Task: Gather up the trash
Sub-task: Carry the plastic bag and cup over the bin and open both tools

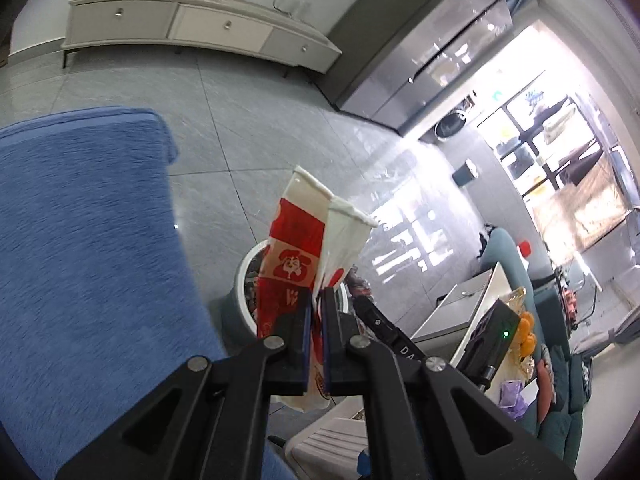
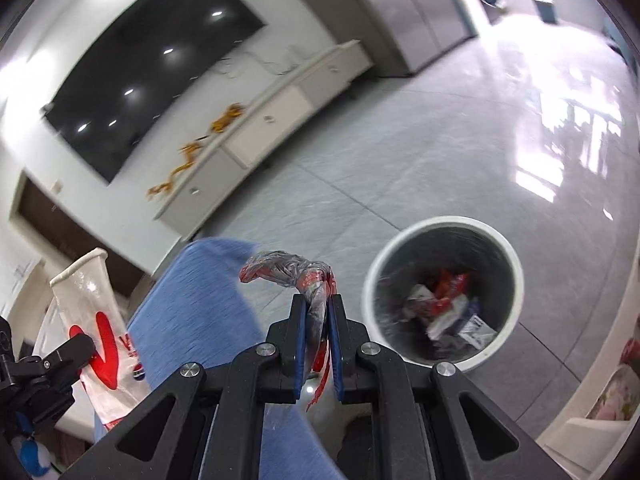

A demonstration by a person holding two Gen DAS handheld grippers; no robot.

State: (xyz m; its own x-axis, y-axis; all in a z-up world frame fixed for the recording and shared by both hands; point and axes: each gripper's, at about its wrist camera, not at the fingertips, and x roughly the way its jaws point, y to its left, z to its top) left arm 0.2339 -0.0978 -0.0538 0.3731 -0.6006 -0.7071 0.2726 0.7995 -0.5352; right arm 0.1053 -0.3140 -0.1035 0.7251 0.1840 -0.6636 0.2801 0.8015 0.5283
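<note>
My left gripper [image 1: 317, 300] is shut on a flattened red-and-white paper cup [image 1: 294, 256], which sticks up above the fingers. That same cup [image 2: 90, 308] shows at the left of the right wrist view. My right gripper [image 2: 318, 308] is shut on a crumpled clear plastic wrapper with red print [image 2: 286, 270]. A round trash bin [image 2: 444, 294] with a white rim stands on the floor just right of the right gripper, with several wrappers inside. In the left wrist view the bin [image 1: 244, 280] is partly hidden behind the cup.
A blue fabric seat [image 1: 88, 248] fills the left; the same blue seat [image 2: 200, 312] lies under the right gripper. A white TV cabinet [image 1: 192, 32] lines the far wall. A white table edge [image 1: 472, 308] with oranges [image 1: 526, 332] is at right. Grey tiled floor [image 2: 400, 160] surrounds the bin.
</note>
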